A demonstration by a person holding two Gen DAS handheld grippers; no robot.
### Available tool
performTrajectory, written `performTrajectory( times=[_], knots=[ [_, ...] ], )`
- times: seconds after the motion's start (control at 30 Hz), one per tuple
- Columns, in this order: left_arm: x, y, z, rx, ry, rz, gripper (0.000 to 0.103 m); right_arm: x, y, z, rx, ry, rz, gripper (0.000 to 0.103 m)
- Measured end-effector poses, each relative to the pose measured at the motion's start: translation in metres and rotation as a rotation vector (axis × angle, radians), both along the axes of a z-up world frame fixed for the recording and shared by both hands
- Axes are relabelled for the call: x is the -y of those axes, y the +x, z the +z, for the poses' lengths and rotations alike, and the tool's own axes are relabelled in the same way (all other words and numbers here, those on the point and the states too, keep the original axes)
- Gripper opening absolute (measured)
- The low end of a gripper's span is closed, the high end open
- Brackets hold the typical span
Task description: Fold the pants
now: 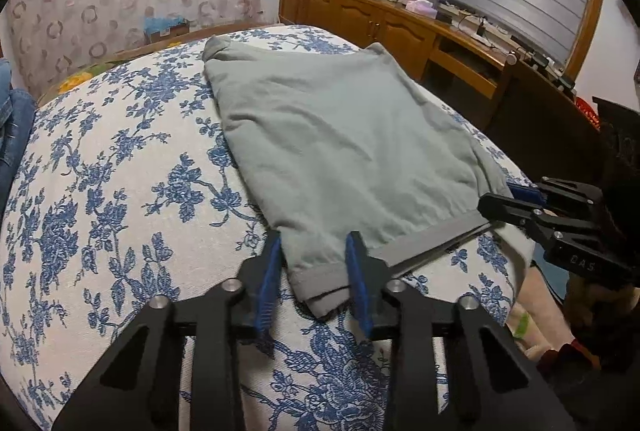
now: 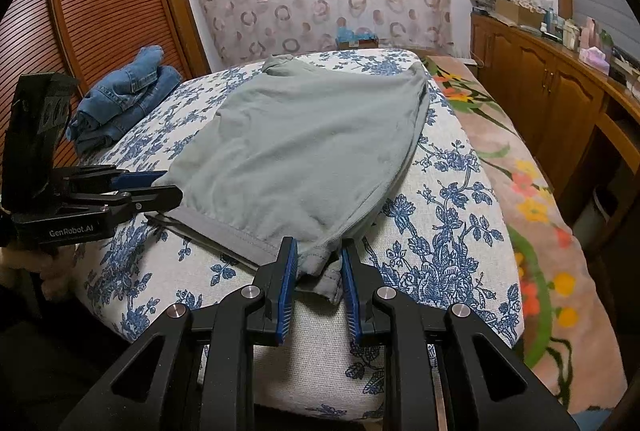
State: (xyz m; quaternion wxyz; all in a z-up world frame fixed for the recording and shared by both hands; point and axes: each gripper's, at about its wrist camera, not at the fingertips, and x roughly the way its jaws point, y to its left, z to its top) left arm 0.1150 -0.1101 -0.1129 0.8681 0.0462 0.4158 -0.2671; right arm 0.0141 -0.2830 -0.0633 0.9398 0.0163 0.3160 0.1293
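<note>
Grey-green pants [image 1: 340,135] lie folded flat on a white cover with blue flowers [image 1: 120,191]; their waistband edge is nearest me. My left gripper [image 1: 314,263] is shut on the near left corner of the waistband, blue pads on either side of the cloth. My right gripper [image 2: 316,259] is shut on the near right corner of the pants [image 2: 304,151], the cloth bunched between its pads. Each gripper shows in the other's view: the right gripper [image 1: 504,199] at the right edge, the left gripper [image 2: 160,187] at the left, both at waistband corners.
Folded blue jeans [image 2: 124,95] sit at the far left of the flowered cover [image 2: 440,231]. A pink floral blanket [image 2: 520,191] lies to the right, beside a wooden cabinet [image 2: 540,91] cluttered on top. A louvred wooden door [image 2: 100,11] stands to the left, a patterned curtain behind.
</note>
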Motion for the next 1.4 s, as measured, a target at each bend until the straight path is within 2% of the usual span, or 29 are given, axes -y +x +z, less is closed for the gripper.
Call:
performTrajectory(
  times=[0.1,0.17,0.27,0.43,0.87,1.0,1.07,1.13,1.27,1.4],
  knots=[
    [0.001,-0.001,0.001,0.002,-0.003,0.002,0.013,0.001,0.001,0.000,-0.007,0.030,0.019,0.012],
    [0.000,-0.002,0.004,0.011,-0.002,0.018,0.007,0.003,0.002,0.001,-0.008,0.051,0.018,0.010],
    [-0.002,-0.008,0.016,0.047,-0.009,0.024,0.007,0.004,-0.001,0.007,0.014,0.072,0.030,0.009],
    [-0.007,-0.017,0.052,0.120,-0.040,0.021,0.006,0.003,-0.006,0.029,0.073,0.092,0.056,0.008],
    [-0.035,-0.034,0.165,0.332,-0.124,0.031,0.006,-0.019,-0.031,0.136,0.318,0.079,0.189,0.008],
    [-0.048,-0.030,0.188,0.385,-0.122,0.062,0.006,-0.026,-0.030,0.167,0.376,0.071,0.227,0.008],
    [-0.055,-0.020,0.193,0.419,-0.090,0.098,0.006,-0.031,-0.019,0.176,0.393,0.054,0.236,0.008],
    [-0.064,-0.004,0.196,0.416,-0.099,0.125,0.006,-0.036,0.001,0.181,0.384,0.046,0.246,0.008],
    [-0.077,0.034,0.207,0.436,-0.052,0.192,0.006,-0.046,0.059,0.191,0.348,0.048,0.250,0.008],
    [-0.092,0.072,0.238,0.463,-0.022,0.264,0.006,-0.061,0.113,0.217,0.374,0.056,0.222,0.008]
  ],
)
